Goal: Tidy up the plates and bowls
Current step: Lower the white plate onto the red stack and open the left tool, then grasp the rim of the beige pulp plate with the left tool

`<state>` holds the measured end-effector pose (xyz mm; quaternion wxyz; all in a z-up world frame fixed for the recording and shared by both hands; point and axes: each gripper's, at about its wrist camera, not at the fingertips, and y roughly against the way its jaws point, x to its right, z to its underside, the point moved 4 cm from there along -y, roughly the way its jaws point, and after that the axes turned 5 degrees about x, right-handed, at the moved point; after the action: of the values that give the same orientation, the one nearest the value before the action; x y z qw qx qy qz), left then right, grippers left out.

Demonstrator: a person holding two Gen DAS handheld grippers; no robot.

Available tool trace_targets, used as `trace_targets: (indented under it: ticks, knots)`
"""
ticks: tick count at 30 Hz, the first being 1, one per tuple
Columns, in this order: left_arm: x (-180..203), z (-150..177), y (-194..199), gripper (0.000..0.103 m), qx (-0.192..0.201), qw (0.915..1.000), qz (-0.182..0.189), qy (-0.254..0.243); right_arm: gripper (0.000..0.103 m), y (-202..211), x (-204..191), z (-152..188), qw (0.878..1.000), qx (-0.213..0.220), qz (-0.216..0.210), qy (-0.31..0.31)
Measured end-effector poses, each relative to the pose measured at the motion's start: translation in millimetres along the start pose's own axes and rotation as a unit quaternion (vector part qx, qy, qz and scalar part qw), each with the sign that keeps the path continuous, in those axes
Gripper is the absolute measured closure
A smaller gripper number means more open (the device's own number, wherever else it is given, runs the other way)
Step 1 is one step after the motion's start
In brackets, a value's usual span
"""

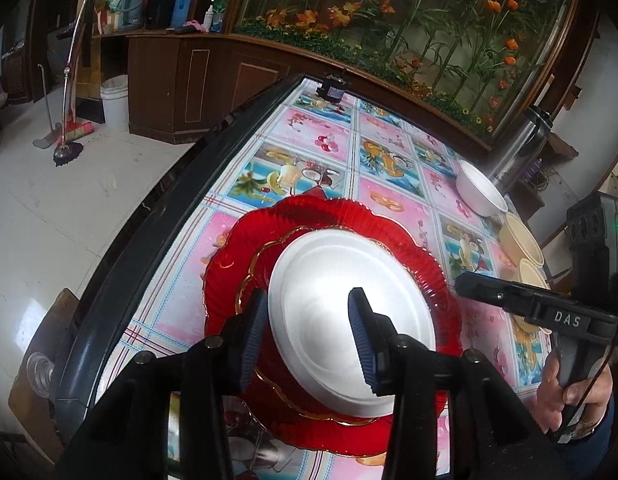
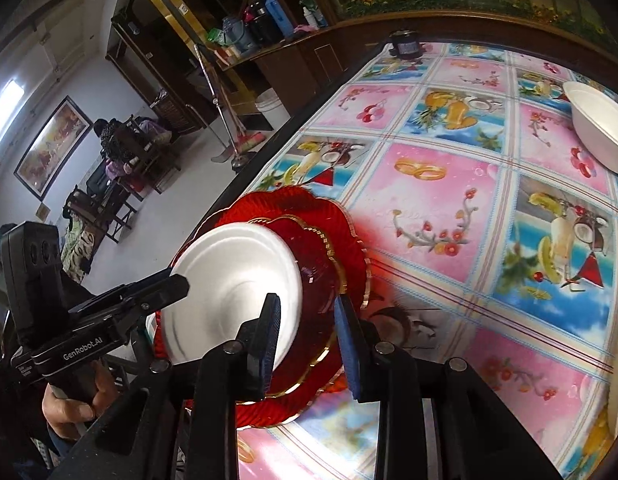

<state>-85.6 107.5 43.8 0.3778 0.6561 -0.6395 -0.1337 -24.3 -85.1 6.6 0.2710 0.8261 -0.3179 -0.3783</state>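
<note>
Tongs (image 2: 181, 286) read "GenRobot.AI"; other tongs (image 1: 469, 284), "DAS".

From my left camera I see the left gripper (image 1: 309, 336) over a white plate (image 1: 349, 320). Its jaws stand apart, one pad outside the plate's near-left rim, the other above the plate's face; contact cannot be confirmed. The white plate lies on a small red plate (image 1: 261, 264), itself on a large red plate (image 1: 309, 216), all on the bench (image 1: 389, 196). At far right stand a white bowl (image 1: 481, 192) and two cream bowls (image 1: 521, 240). The right gripper (image 1: 469, 286) reaches in from the right, held by a hand (image 1: 569, 396); its jaws are unclear.
</note>
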Motion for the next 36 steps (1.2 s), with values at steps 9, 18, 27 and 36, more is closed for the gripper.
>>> trace_targets:
  ticks: [9,18,27,36]
  knots:
    - [27,-5,6,0.056,0.008,0.9994,0.012,-0.032,0.072,48,70,-29,0.997,0.037,0.037,-0.061]
    - [65,5,4,0.056,-0.010,0.9960,0.058,-0.068,0.063,129,152,-13,0.985,0.087,0.074,-0.132]
    - [128,28,-13,0.056,-0.046,0.9872,0.099,-0.116,0.060,182,236,24,0.957,0.114,0.204,-0.172]
    - [172,55,-24,0.056,-0.081,0.9767,0.117,-0.160,0.060,183,259,32,0.947,0.109,0.259,-0.154]
